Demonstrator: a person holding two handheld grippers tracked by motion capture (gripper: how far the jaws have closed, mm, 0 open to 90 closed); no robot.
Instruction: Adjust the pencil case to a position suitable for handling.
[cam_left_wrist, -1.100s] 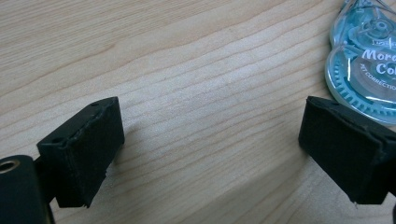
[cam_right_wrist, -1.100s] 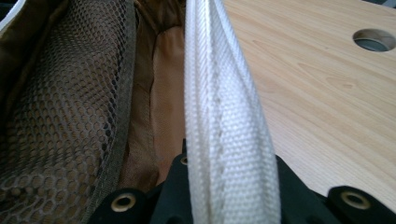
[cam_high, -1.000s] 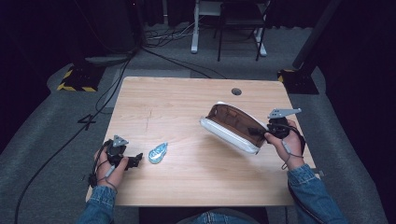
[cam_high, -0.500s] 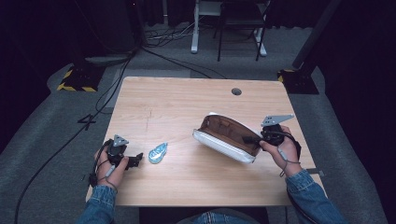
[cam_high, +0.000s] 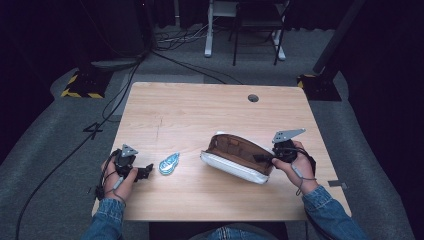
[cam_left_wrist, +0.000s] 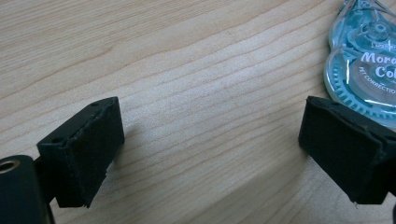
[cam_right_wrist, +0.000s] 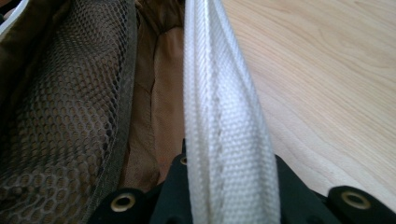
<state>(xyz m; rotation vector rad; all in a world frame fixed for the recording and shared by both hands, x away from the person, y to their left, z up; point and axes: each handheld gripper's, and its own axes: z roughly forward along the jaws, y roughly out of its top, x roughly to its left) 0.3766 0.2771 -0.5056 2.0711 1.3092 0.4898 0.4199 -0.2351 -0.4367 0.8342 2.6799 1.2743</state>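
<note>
The pouch (cam_high: 239, 158) is white outside with a brown lining and dark mesh, the correction tape (cam_high: 169, 163) translucent teal, the table (cam_high: 200, 110) pale woodgrain.

The wooden tabletop (cam_high: 190, 115) carries two things. A blue tape dispenser (cam_high: 169, 163) lies flat just beside the left claw (cam_high: 145, 171), off its open tips. An open pouch (cam_high: 235, 157), white outside and brown inside, rests on the wood with its rim pinched in the right claw (cam_high: 265, 159). A small round hole (cam_high: 253, 98) sits well beyond that claw.
</note>
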